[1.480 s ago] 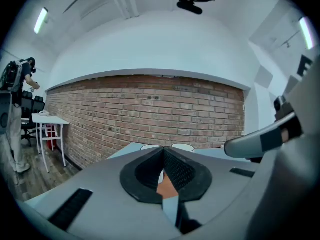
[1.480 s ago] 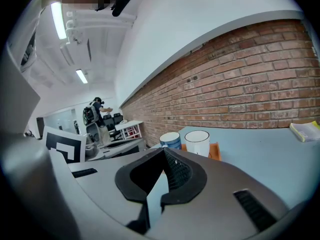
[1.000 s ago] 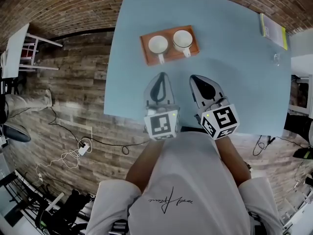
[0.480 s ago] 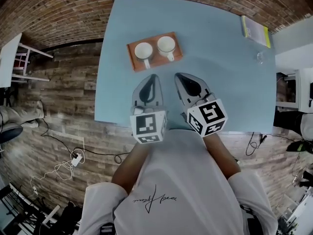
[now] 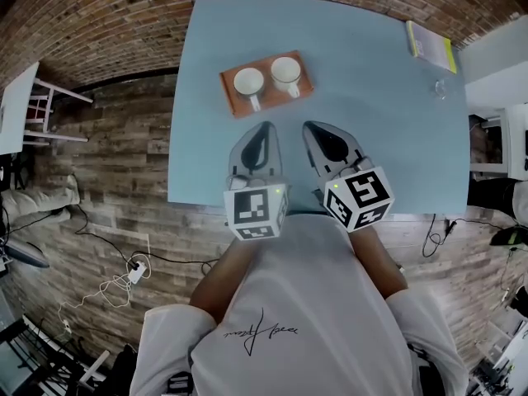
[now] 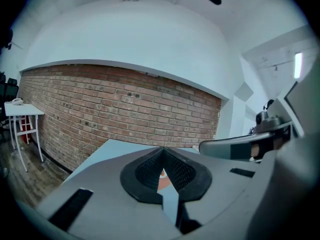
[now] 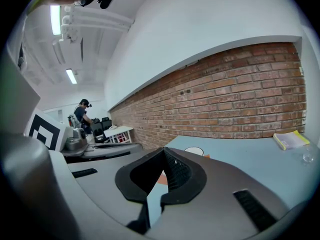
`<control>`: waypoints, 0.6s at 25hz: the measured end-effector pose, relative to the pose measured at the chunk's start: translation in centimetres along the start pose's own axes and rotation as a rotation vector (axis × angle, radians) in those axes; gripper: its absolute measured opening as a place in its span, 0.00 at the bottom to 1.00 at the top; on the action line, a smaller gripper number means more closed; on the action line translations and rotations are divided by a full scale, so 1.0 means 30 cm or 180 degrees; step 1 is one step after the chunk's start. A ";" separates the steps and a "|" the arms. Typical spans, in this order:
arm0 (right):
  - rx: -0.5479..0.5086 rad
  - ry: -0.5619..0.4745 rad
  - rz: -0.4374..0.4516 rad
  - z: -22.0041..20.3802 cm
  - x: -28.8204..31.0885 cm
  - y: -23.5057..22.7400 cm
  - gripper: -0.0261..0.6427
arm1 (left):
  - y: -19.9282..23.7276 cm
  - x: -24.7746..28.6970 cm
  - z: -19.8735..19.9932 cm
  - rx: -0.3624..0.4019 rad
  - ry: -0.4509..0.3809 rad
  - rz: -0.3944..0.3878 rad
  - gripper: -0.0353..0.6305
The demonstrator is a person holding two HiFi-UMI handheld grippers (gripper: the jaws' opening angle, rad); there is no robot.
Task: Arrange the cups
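Observation:
Two white cups, one on the left [image 5: 247, 82] and one on the right [image 5: 285, 71], stand side by side on an orange-brown tray [image 5: 307, 83] on the light blue table [image 5: 371, 130]; their handles point toward me. My left gripper [image 5: 262, 130] and right gripper [image 5: 318, 129] hover side by side over the table's near part, short of the tray, both shut and holding nothing. In the left gripper view a sliver of tray [image 6: 163, 174] shows past the closed tips [image 6: 162, 150]. The right gripper view shows a cup rim [image 7: 194, 151] beyond its closed tips [image 7: 163, 151].
A yellow-edged booklet [image 5: 429, 44] and a small clear glass [image 5: 440, 89] lie at the table's far right corner. A brick wall runs behind the table. A white side table [image 5: 21, 97] stands far left; cables and a power strip [image 5: 136, 269] lie on the wooden floor.
Both grippers have risen slightly toward the camera, still shut and side by side. The cups and tray kept their places on the table.

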State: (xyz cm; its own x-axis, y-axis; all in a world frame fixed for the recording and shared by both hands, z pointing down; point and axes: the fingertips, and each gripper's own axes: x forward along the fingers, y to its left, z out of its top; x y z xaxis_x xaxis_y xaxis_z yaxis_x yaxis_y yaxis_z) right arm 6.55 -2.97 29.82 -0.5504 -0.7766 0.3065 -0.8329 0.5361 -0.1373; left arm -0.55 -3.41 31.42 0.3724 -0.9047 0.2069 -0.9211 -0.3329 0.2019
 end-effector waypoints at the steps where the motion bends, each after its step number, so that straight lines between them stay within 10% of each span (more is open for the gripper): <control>1: -0.0003 -0.0008 -0.0015 -0.001 -0.002 0.003 0.07 | -0.002 -0.003 -0.001 0.0001 -0.0009 -0.0016 0.07; 15: 0.0079 -0.0008 0.0294 0.032 0.000 0.050 0.07 | -0.007 -0.009 0.044 -0.0002 -0.0077 -0.0151 0.07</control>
State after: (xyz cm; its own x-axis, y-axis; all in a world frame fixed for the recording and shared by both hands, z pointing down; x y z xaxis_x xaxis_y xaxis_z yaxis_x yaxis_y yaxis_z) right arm 5.24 -2.50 28.71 -0.6250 -0.7251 0.2893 -0.7798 0.5971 -0.1881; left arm -0.60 -3.43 30.04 0.4127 -0.8941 0.1740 -0.9024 -0.3753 0.2116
